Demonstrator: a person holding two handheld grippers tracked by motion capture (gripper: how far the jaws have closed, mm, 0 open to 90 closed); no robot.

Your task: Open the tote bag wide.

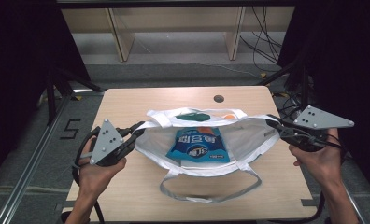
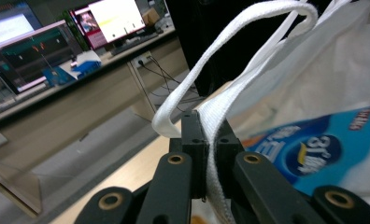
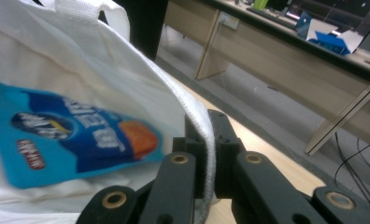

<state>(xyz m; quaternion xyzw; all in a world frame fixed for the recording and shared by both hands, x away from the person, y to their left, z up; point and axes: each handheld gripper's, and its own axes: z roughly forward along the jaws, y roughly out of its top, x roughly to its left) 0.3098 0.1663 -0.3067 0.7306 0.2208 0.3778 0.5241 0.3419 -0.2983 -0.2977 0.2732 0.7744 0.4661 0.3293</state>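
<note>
A white cloth tote bag (image 1: 248, 140) lies open on the wooden table (image 1: 127, 105), stretched between my two grippers. Inside it lies a blue snack packet (image 1: 199, 144). My left gripper (image 1: 138, 132) is shut on the bag's left rim (image 2: 211, 140), where a white strap (image 2: 211, 60) loops up. My right gripper (image 1: 270, 122) is shut on the bag's right rim (image 3: 206, 140). The blue packet (image 2: 309, 154) lies just beyond the jaws in the left gripper view. In the right gripper view the blue packet (image 3: 66, 135) lies left of the jaws. A second strap (image 1: 209, 191) lies loose toward the front edge.
A round cable hole (image 1: 218, 98) sits near the table's far edge. Wooden shelving legs (image 1: 120, 37) and cables (image 1: 262, 42) stand on the floor beyond. Desks with monitors (image 2: 43, 51) are in the background of the left gripper view.
</note>
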